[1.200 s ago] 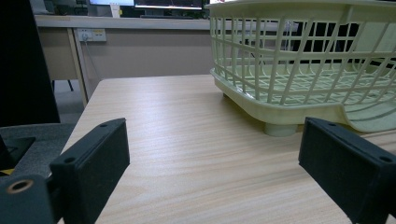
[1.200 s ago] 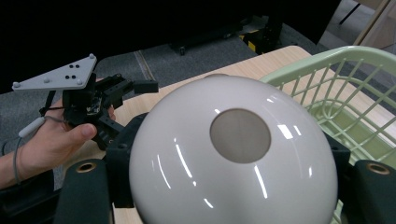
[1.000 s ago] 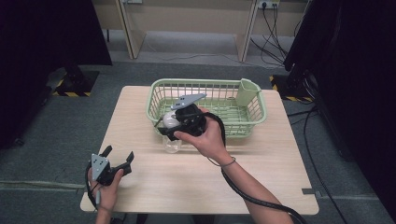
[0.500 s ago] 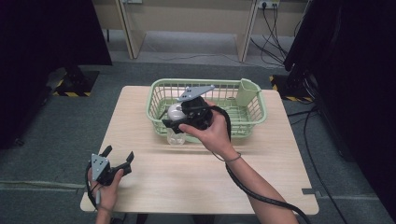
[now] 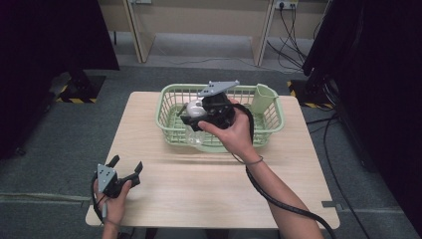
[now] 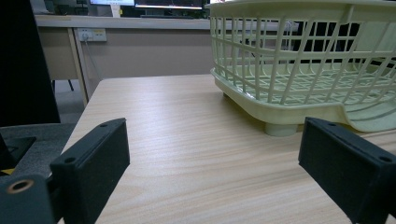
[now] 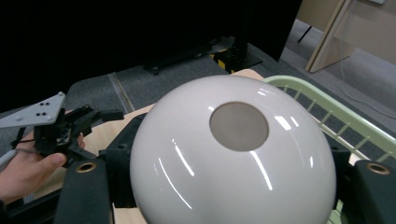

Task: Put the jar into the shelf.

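Note:
My right gripper (image 5: pixel 198 112) is shut on a glossy white bowl (image 5: pixel 194 107), held above the front part of a pale green plastic basket (image 5: pixel 165 110). In the right gripper view the bowl (image 7: pixel 196 140) shows its rounded underside and grey foot ring, with the right gripper (image 7: pixel 233 186) clamped on it from both sides. My left gripper (image 5: pixel 127 164) stands open near the table's front left corner with nothing in it. The left gripper view shows the left gripper (image 6: pixel 219 163) low over the bare wood and the basket (image 6: pixel 280 70) ahead to the right.
The light wooden table (image 5: pixel 209 194) stands on a grey floor. A green cup-shaped holder (image 5: pixel 263 97) sits in the basket's far right corner. A black cable (image 5: pixel 278 199) runs along the right forearm. Dark screens and cables stand around the table.
The right gripper has carried the bowl up and away from the table's front edge, from the basket's front wall to over its inside. The left gripper has stayed put.

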A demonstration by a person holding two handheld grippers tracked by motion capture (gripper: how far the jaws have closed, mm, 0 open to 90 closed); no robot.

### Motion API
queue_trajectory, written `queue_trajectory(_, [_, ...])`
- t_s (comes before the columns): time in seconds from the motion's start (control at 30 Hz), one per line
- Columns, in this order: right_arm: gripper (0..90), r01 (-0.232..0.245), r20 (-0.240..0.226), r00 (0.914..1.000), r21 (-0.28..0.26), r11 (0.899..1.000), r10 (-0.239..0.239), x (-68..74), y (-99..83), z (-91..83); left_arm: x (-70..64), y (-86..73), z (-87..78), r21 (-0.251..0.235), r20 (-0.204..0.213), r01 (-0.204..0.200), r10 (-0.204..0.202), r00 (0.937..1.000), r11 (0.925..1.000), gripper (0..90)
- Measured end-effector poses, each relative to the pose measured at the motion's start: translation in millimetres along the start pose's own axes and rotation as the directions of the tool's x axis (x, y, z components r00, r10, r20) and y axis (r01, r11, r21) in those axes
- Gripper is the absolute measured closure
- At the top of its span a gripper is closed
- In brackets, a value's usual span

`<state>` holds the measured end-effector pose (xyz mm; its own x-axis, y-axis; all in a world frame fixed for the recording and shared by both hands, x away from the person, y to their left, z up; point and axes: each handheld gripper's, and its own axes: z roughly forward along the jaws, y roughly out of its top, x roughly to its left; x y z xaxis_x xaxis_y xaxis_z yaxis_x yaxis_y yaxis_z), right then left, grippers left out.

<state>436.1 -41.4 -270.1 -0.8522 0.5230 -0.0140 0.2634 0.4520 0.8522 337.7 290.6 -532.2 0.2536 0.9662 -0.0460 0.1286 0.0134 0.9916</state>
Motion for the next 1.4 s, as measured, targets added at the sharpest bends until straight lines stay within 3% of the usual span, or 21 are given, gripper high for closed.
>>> queue_trajectory(0.4, [31.3,-0.033,0.080,0.9963,-0.004,0.999,0.033,-23.3,8.6,-6.7,0.0,0.0,0.0,0.001,0.000,0.000,0.000,1.0000,1.0000,8.4])
queue_trajectory(0.93, [31.3,-0.108,0.182,0.9777,0.003,0.994,0.105,-64.1,14.4,1.2,0.3,0.0,0.1,0.001,0.000,0.001,-0.001,1.0000,1.0000,8.4])
queue_trajectory(1.4, [31.3,-0.128,0.157,0.9806,0.059,0.990,0.117,-100.5,8.0,30.8,0.4,0.0,-0.1,-0.002,0.001,0.003,-0.003,1.0000,1.0000,8.4])
